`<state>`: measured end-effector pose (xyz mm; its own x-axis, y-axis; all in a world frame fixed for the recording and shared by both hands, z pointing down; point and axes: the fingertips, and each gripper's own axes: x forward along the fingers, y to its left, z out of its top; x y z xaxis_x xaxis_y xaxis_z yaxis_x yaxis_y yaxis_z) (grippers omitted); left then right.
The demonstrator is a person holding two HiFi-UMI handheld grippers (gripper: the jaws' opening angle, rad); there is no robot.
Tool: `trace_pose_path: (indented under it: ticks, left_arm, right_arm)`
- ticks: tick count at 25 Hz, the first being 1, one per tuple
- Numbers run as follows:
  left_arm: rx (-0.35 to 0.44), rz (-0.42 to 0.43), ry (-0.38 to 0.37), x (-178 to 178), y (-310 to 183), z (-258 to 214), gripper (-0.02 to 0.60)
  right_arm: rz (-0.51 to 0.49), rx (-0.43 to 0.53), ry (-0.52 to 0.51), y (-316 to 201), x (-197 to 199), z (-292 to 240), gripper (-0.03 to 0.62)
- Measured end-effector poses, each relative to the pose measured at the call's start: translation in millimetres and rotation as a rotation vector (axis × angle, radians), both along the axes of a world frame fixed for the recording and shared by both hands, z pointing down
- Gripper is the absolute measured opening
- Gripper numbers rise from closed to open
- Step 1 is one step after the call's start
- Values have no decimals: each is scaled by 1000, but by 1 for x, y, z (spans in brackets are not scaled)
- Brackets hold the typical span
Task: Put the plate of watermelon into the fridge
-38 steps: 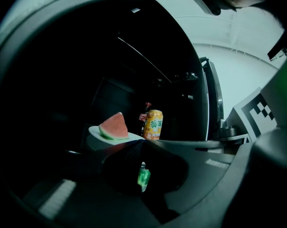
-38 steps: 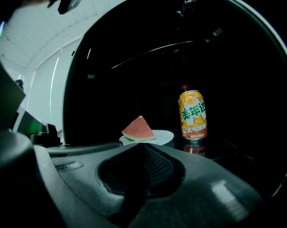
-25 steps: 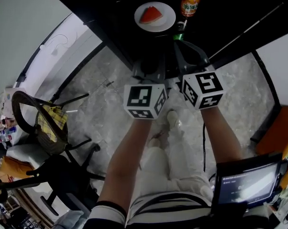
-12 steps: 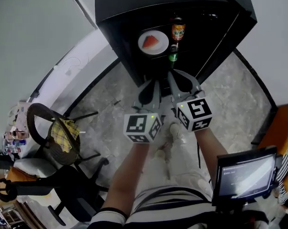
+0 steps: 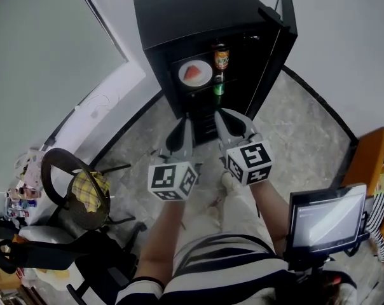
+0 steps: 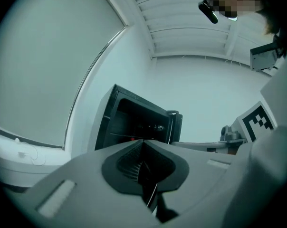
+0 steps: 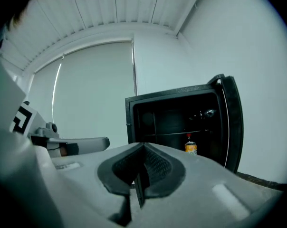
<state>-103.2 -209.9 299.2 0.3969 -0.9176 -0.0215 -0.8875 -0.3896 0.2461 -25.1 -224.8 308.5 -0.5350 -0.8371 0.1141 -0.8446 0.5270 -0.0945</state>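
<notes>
Grey marbled floor (image 5: 306,138); white walls (image 5: 344,30); black chair (image 5: 60,199) left; monitor (image 5: 325,218) right.

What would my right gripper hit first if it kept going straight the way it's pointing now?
Most likely the open fridge: the shut right gripper aims into its dark interior, just left of the orange drink bottle. Nothing shows in the gap before it, though depth is hard to judge.

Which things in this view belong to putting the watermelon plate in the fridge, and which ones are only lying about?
Job in hand:
plate of watermelon, already on a fridge shelf
fridge, its door open
left hand-held gripper and right hand-held gripper, both shut and empty

Lying about:
orange drink bottle
green bottle
chair with yellow cloth
screen
</notes>
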Motion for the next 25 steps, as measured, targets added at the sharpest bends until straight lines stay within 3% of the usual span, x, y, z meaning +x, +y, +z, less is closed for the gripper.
trace_pose_path:
  ticks: [9,25]
  left_arm:
    - [40,86,-57,7,53,-32,2]
    - [-2,70,-63,-10,123,-22,2]
  right_arm:
    - [24,-8,12,56,-4,-22,-3]
    - [7,-43,25,136,-11,-15,-3]
